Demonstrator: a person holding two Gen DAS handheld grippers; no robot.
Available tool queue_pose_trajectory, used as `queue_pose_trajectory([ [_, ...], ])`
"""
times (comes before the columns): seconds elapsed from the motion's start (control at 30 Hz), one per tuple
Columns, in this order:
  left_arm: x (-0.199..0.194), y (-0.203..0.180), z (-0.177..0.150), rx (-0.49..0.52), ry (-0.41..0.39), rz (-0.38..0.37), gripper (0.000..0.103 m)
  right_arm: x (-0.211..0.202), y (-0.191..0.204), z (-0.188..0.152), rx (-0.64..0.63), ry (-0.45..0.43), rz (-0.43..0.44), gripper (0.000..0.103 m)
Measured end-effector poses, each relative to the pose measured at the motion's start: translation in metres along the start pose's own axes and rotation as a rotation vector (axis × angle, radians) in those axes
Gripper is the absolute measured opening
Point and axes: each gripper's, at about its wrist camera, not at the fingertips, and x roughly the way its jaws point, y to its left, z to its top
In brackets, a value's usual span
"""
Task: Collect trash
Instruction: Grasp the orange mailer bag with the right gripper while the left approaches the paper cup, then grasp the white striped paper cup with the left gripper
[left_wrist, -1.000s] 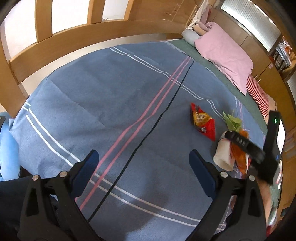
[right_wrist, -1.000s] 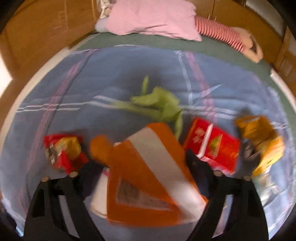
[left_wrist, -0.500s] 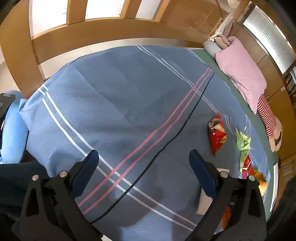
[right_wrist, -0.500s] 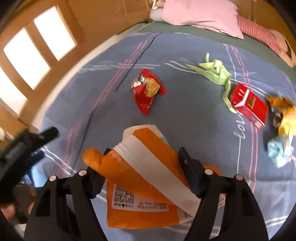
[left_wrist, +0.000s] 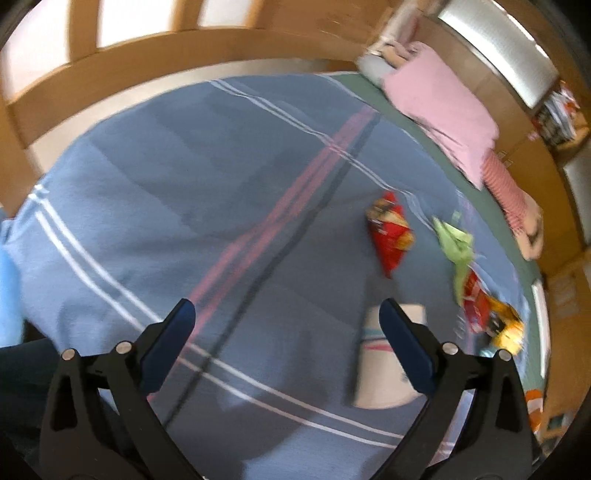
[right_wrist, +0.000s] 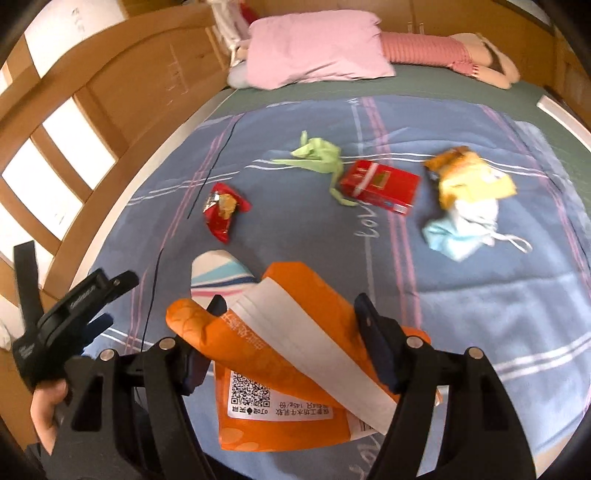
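Observation:
My right gripper (right_wrist: 288, 325) is shut on an orange and white pouch (right_wrist: 295, 354) and holds it above the blue bedspread (right_wrist: 480, 314). A white paper cup with blue and pink stripes (right_wrist: 216, 273) lies just beyond it; it also shows in the left wrist view (left_wrist: 384, 369). Farther off lie a red snack wrapper (right_wrist: 221, 212), green paper (right_wrist: 317, 157), a red box (right_wrist: 380, 186), a yellow wrapper (right_wrist: 469, 179) and a crumpled face mask (right_wrist: 461, 229). My left gripper (left_wrist: 284, 332) is open and empty over the bedspread, left of the cup.
A pink pillow (right_wrist: 314, 51) and a striped doll (right_wrist: 443, 51) lie at the head of the bed. A wooden bed frame (right_wrist: 92, 110) runs along the left side. The left gripper and the hand holding it show at the left of the right wrist view (right_wrist: 66, 325).
The right gripper has lifted and drawn back with the pouch, and more trash has come into view. The left view has swung right, so the cup now lies by its right finger.

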Motion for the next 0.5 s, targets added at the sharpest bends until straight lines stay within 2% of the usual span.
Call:
queue_pose_trajectory([
  [0.17,0.002,-0.015,-0.004,0.054,0.011,-0.049,0.099,-0.025,-0.005,-0.020,0.022,-0.052,-0.033,0.070],
  [0.23,0.000,-0.013,-0.001,0.044,0.005,-0.052,0.099,-0.041,-0.005,-0.028,0.024,-0.093,-0.042,0.070],
  [0.4,0.009,0.022,0.007,-0.178,0.048,-0.124,0.099,-0.072,-0.006,-0.041,0.035,-0.174,-0.055,0.070],
  [0.5,0.016,0.030,0.006,-0.245,0.082,-0.156,0.099,-0.084,-0.011,-0.046,0.072,-0.195,-0.039,0.070],
])
